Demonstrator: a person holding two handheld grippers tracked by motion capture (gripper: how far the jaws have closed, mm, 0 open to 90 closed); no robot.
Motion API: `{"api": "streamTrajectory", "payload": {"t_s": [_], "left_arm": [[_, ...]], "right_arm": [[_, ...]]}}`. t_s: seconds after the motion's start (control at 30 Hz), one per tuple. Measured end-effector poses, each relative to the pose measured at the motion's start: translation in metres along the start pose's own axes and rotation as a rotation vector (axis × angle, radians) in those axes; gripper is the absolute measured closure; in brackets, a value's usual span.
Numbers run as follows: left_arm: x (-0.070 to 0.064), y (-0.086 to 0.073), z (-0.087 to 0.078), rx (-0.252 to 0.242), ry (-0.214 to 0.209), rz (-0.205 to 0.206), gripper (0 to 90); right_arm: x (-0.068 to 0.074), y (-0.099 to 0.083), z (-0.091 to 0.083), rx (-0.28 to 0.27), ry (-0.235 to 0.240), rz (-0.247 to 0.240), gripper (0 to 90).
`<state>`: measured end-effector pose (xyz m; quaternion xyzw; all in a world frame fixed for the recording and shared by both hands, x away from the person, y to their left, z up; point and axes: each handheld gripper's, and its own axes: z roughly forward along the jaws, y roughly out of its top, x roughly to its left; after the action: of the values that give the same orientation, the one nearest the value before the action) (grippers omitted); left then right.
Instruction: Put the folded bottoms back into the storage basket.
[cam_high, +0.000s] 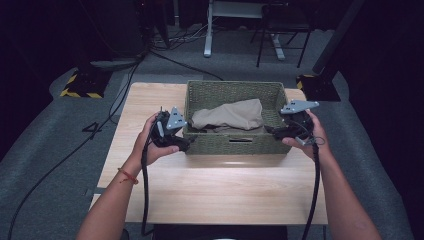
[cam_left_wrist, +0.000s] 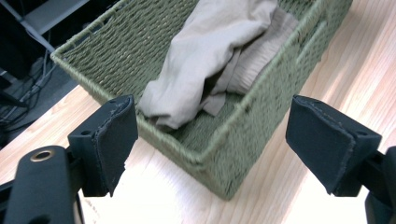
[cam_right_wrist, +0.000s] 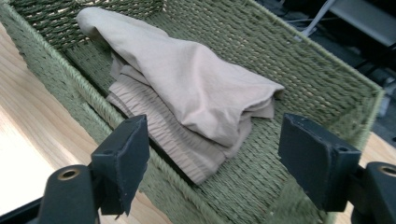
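Observation:
A green woven basket (cam_high: 233, 145) stands on the far half of the wooden table (cam_high: 215, 190). A crumpled beige cloth (cam_high: 230, 116) lies inside it, also seen in the left gripper view (cam_left_wrist: 205, 51) and the right gripper view (cam_right_wrist: 187, 88). My left gripper (cam_high: 186, 143) is at the basket's front left corner (cam_left_wrist: 224, 186), open, its jaws wide apart with nothing between them. My right gripper (cam_high: 272, 132) is at the basket's front right corner, open too, its jaws spread over the rim (cam_right_wrist: 140, 144) and pointing at the cloth.
The basket's front wall has a handle slot (cam_high: 240, 140). Bare tabletop lies between the basket and the near edge. Beyond the table are a dark floor with cables (cam_high: 125, 85), a chair (cam_high: 280, 30) and a desk leg (cam_high: 209, 30).

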<state>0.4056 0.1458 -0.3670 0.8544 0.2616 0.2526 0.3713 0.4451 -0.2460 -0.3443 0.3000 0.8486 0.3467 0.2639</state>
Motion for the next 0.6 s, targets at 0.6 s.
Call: {"api": "streamTrajectory", "payload": {"t_s": [0.6], "left_arm": [[-0.018,-0.055,-0.026,0.035,0.076,-0.012,17.3]], "right_arm": [[0.019,-0.039,-0.037,-0.04,-0.038,-0.044,23.7]]}}
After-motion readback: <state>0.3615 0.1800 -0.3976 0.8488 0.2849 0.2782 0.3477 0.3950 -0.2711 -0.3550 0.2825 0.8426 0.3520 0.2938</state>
